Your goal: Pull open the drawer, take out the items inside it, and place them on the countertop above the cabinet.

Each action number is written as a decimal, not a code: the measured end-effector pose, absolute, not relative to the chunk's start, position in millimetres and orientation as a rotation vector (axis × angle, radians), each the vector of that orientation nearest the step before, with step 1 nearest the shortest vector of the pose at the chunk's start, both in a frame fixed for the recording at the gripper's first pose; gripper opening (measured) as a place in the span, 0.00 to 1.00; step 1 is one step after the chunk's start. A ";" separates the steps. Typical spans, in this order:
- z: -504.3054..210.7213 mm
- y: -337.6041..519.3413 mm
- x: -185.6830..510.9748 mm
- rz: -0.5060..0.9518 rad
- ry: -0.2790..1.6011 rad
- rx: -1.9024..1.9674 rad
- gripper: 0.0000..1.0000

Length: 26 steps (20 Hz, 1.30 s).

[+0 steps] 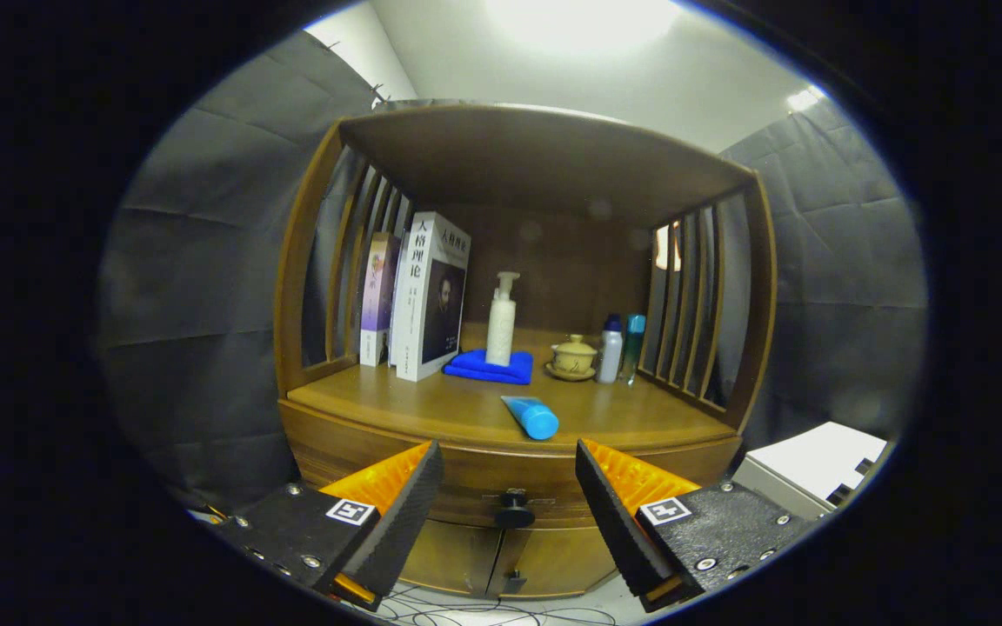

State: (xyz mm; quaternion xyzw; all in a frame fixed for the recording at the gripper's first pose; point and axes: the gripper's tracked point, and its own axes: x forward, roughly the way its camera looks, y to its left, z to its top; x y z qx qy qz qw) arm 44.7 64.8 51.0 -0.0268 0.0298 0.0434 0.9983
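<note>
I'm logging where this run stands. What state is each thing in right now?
Drawer: closed.
Drawer knob: untouched, between the fingers.
Gripper: open, empty.
Blue tube: lying on the countertop.
Pump bottle: upright on the blue cloth.
Books: standing.
Lidded cup: lid on.

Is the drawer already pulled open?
No, the drawer sits flush in the cabinet, and the gripper is open with its fingers spread either side of the black knob, not touching it.

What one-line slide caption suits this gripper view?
Open gripper lines up on the closed drawer's knob; a blue tube lies on the countertop.
</note>
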 end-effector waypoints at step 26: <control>88.4 25.3 -33.4 0.029 -0.047 0.007 0.95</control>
